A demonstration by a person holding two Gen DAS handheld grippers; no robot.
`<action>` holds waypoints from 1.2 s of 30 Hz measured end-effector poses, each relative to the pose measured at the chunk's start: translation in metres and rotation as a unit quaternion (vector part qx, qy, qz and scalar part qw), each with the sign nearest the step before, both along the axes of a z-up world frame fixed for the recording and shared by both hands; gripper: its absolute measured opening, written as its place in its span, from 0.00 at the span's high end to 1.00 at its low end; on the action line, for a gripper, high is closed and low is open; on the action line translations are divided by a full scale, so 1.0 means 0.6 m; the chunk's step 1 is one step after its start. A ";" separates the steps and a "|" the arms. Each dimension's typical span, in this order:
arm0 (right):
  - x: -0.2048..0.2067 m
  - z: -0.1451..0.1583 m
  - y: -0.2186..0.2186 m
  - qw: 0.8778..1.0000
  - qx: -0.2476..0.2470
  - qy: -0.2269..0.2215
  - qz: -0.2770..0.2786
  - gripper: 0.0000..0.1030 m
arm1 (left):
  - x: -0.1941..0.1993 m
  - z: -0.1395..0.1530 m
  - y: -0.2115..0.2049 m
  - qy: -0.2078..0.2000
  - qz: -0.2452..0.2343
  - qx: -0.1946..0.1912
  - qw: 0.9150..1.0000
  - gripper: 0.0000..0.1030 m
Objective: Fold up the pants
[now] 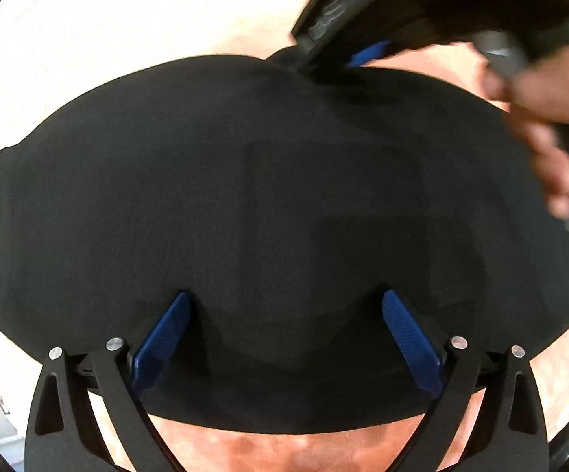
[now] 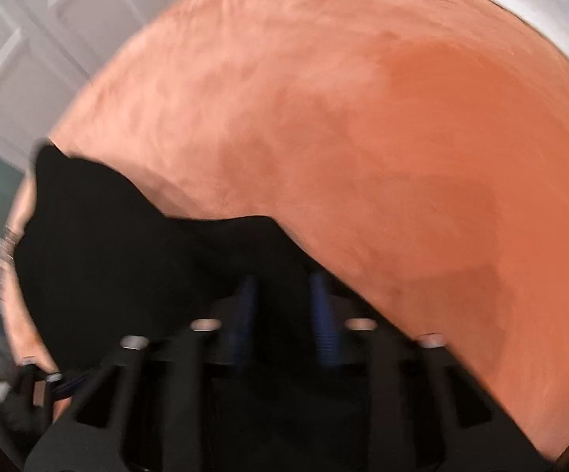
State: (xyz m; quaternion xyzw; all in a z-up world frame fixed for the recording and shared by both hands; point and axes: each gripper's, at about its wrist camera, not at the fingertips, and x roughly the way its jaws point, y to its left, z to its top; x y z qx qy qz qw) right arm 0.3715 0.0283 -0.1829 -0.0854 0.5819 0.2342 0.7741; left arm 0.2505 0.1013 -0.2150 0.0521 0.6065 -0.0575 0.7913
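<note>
Our left gripper hangs with jaws wide above the black pants, which lie folded on the orange table. Farther off, our right gripper shows narrow jaws at the far edge; whether cloth is pinched we cannot tell.

Both views bend hard at the rim. The left view is sharp, washed out bright toward ten o'clock; the right tool at one o'clock smears. The right view is blurred throughout, perhaps from motion.
</note>
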 end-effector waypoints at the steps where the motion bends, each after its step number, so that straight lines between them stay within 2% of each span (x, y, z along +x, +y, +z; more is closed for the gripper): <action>1: 0.006 0.002 0.006 1.000 -0.005 -0.011 -0.002 0.89 | 0.004 0.003 0.002 -0.004 0.003 -0.002 1.000 0.05; 2: 0.011 0.008 0.003 1.000 0.000 -0.018 -0.014 0.95 | 0.012 0.008 0.007 -0.011 0.011 -0.006 1.000 0.05; 3: 0.028 0.015 0.002 0.999 0.012 -0.029 -0.041 0.95 | 0.016 0.009 0.010 -0.015 0.015 -0.008 1.000 0.05; 6: 0.058 0.014 -0.026 0.995 0.029 -0.018 -0.095 0.97 | 0.029 0.010 0.021 -0.010 0.028 -0.024 0.999 0.05; 8: 0.033 0.057 -0.064 0.988 0.093 -0.050 -0.117 0.97 | 0.034 0.017 0.028 -0.016 0.031 -0.034 0.999 0.06; 10: 0.009 0.073 -0.070 0.982 0.133 -0.055 -0.118 0.97 | 0.040 0.014 0.030 -0.016 0.029 -0.032 0.999 0.05; 11: 0.002 0.060 -0.064 0.986 0.122 -0.046 -0.107 0.97 | 0.040 0.012 0.026 -0.017 0.028 -0.027 0.999 0.05; 12: -0.001 0.014 -0.051 0.995 0.065 -0.006 -0.075 1.00 | 0.036 0.012 0.010 -0.018 0.027 -0.013 0.999 0.05; 13: 0.002 -0.007 -0.040 0.997 0.043 -0.002 -0.070 1.00 | 0.032 0.013 0.002 -0.019 0.027 -0.003 0.999 0.05; 14: -0.002 -0.007 -0.051 0.995 0.056 -0.014 -0.080 1.00 | 0.017 0.013 -0.003 -0.020 0.030 -0.001 0.999 0.05; 16: -0.023 0.045 -0.098 0.985 0.090 -0.054 -0.138 0.96 | 0.022 0.025 0.009 -0.010 0.048 -0.019 0.999 0.05; 17: -0.054 0.083 -0.127 0.979 0.115 -0.083 -0.147 0.96 | 0.017 0.031 0.019 -0.007 0.055 -0.030 0.998 0.05; 19: -0.116 0.115 -0.172 0.974 0.128 -0.109 -0.154 0.95 | 0.011 0.045 0.037 -0.011 0.074 -0.041 0.996 0.05; 21: -0.178 0.104 -0.228 0.974 0.103 -0.113 -0.169 0.95 | 0.010 0.040 0.049 -0.008 0.078 -0.027 0.997 0.05; 23: -0.229 0.051 -0.300 0.972 0.069 -0.082 -0.211 0.95 | 0.009 0.021 0.049 0.007 0.078 -0.009 0.997 0.05; 24: -0.262 0.009 -0.358 0.967 0.045 -0.049 -0.245 1.00 | 0.009 0.018 0.047 0.000 0.076 -0.007 0.997 0.05; 25: -0.290 -0.007 -0.403 0.961 0.070 -0.038 -0.264 1.00 | 0.008 0.024 0.043 -0.003 0.078 0.000 0.997 0.05; 26: -0.319 -0.007 -0.446 0.949 0.126 -0.034 -0.286 1.00 | 0.008 0.033 0.034 -0.004 0.077 0.008 0.997 0.08; 27: -0.357 0.006 -0.497 0.933 0.136 -0.038 -0.331 0.94 | 0.002 0.052 0.013 -0.005 0.073 0.007 0.997 0.08; 30: -0.418 0.031 -0.581 0.919 0.110 -0.075 -0.371 0.93 | -0.009 0.092 -0.049 -0.021 0.052 -0.031 0.998 0.06; 31: -0.429 0.024 -0.600 0.917 0.102 -0.070 -0.380 0.94 | -0.012 0.097 -0.081 -0.022 0.035 -0.032 0.999 0.06; 32: -0.439 0.002 -0.640 0.913 0.080 -0.056 -0.396 1.00 | -0.015 0.096 -0.126 -0.021 0.011 -0.026 0.999 0.06; 33: -0.453 -0.011 -0.677 0.906 0.089 -0.049 -0.411 1.00 | -0.017 0.090 -0.159 -0.016 -0.007 -0.018 1.000 0.06; 34: -0.469 -0.013 -0.716 0.892 0.124 -0.045 -0.432 1.00 | -0.019 0.081 -0.191 -0.009 -0.023 -0.007 1.000 0.06; 35: -0.489 -0.004 -0.755 0.873 0.138 -0.050 -0.465 1.00 | -0.021 0.071 -0.220 0.001 -0.036 0.001 0.999 0.06; 36: -0.503 0.012 -0.785 0.862 0.126 -0.064 -0.487 0.97 | -0.024 0.062 -0.257 0.014 -0.047 0.005 0.999 0.07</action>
